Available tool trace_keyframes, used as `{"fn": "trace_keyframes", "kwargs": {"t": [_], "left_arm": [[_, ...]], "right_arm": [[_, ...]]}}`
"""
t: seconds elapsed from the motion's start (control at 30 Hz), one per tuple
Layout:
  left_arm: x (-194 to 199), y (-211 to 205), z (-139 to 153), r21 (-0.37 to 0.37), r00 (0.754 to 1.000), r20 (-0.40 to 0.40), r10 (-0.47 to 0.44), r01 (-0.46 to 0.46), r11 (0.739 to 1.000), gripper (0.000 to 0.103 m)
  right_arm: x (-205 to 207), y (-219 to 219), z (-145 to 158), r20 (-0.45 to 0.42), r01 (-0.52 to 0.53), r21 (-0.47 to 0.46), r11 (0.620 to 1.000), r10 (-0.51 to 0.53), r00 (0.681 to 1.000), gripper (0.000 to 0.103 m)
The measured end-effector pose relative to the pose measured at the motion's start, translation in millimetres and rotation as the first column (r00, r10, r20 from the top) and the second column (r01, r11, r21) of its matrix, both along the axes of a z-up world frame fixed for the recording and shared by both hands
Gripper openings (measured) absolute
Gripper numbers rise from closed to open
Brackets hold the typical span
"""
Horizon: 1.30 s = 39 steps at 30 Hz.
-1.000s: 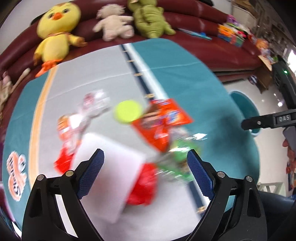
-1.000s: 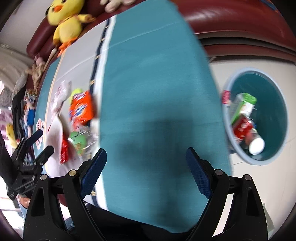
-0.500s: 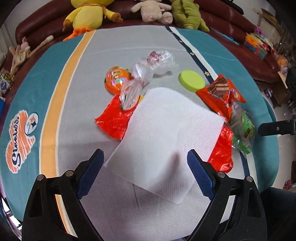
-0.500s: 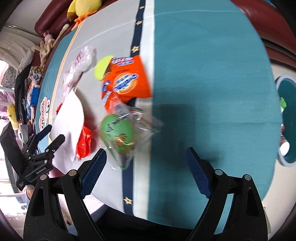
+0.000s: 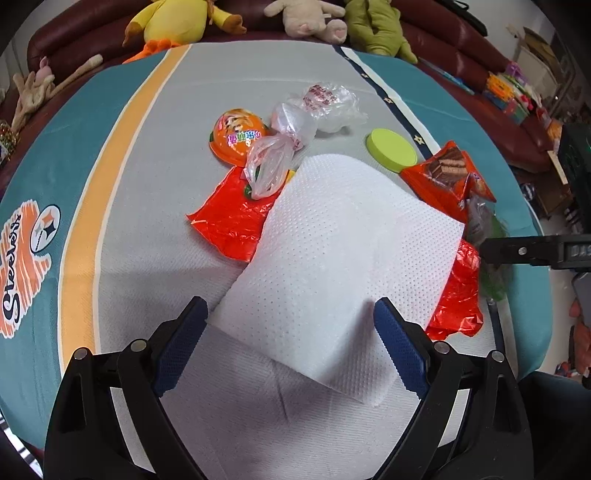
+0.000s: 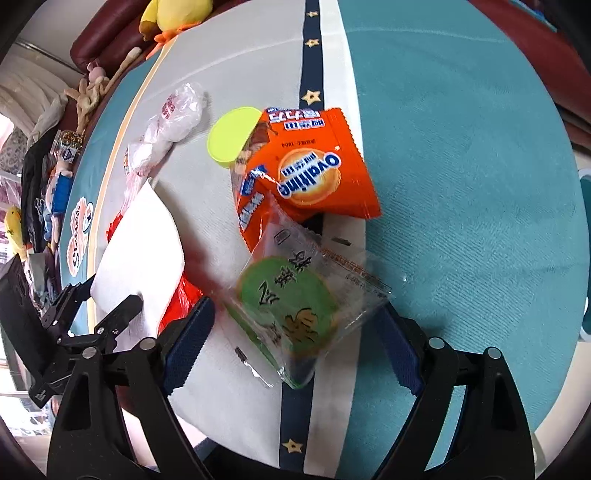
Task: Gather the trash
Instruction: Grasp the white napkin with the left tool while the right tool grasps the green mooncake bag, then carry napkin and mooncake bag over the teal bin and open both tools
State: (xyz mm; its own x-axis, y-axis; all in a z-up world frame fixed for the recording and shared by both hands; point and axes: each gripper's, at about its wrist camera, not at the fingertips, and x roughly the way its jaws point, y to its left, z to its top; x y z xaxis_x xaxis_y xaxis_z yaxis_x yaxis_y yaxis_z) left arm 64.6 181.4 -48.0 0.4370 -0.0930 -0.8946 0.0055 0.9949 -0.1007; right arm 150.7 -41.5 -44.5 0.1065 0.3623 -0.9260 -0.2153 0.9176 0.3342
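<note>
Trash lies on a round table. My left gripper (image 5: 290, 343) is open, its fingers either side of the near edge of a white paper towel (image 5: 340, 258). The towel covers a red plastic bag (image 5: 229, 218). Behind it lie an orange cup lid (image 5: 236, 134), a clear plastic bag (image 5: 317, 110) and a yellow-green lid (image 5: 391, 149). My right gripper (image 6: 295, 343) is open around a clear wrapper with a green disc (image 6: 291, 306). An orange Ovaltine packet (image 6: 306, 173) lies just beyond it.
The tablecloth (image 6: 461, 184) is teal with a grey-white band. Stuffed toys (image 5: 177, 22) sit on a dark red sofa (image 5: 443, 40) behind the table. The left gripper shows in the right wrist view (image 6: 92, 317). A teal bin rim (image 6: 585, 258) shows at the right edge.
The right gripper swung from the bin back over the table and closed in on the green-disc wrapper. The left gripper moved in closer to the paper towel.
</note>
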Motion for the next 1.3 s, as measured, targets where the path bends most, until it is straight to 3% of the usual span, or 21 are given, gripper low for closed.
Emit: {"fn": "trace_keyframes", "kwargs": {"t": [0.1,0.2,0.27,0.3,0.4,0.47,0.53,0.63,0.93,1.3], "left_arm": [[0,-1,5,0.007,1.0,0.025,-0.001,0.001,1.0,0.092],[-2,-9,13,0.034,0.997,0.069,-0.019,0.016,0.999,0.09],[-2,-16,16,0.047,0.996,0.085,-0.04,0.036,0.998,0.081],[-2,-19,16,0.047,0.995,0.083,-0.053,0.049,0.998,0.075],[0,-28,9,0.055,0.995,0.061,-0.085,0.081,0.995,0.073],[3,-35,2,0.054,0.995,0.037,-0.097,0.095,0.994,0.058],[4,-38,-2,0.027,0.995,0.022,-0.1,0.1,0.995,0.028],[0,-42,6,0.016,0.995,0.043,-0.093,0.093,0.996,0.009],[-13,-46,51,-0.004,0.99,0.131,-0.058,0.059,0.998,0.007],[2,-112,83,-0.057,0.973,0.185,-0.135,0.148,0.987,0.007]], "right_arm": [[-1,6,-3,-0.013,-0.01,0.005,1.0,0.01,1.0,0.039],[-5,6,0,-0.007,-0.03,0.018,0.999,0.031,1.0,0.03],[-7,5,3,-0.002,-0.044,0.02,0.999,0.044,0.999,0.027],[-8,4,4,0.004,-0.049,0.016,0.999,0.049,0.999,0.026],[-9,-4,9,0.015,-0.053,0.012,0.999,0.053,0.998,0.022],[-10,-12,11,0.023,-0.049,0.012,0.999,0.049,0.999,0.02],[-12,-19,12,0.029,-0.045,0.016,0.999,0.045,0.999,0.017],[-13,-31,14,0.041,-0.031,0.018,0.999,0.03,0.999,0.016],[-13,-70,27,0.08,0.028,0.072,0.997,-0.033,0.996,0.015],[-14,-128,42,0.116,0.118,0.137,0.983,-0.134,0.984,0.015]]}}
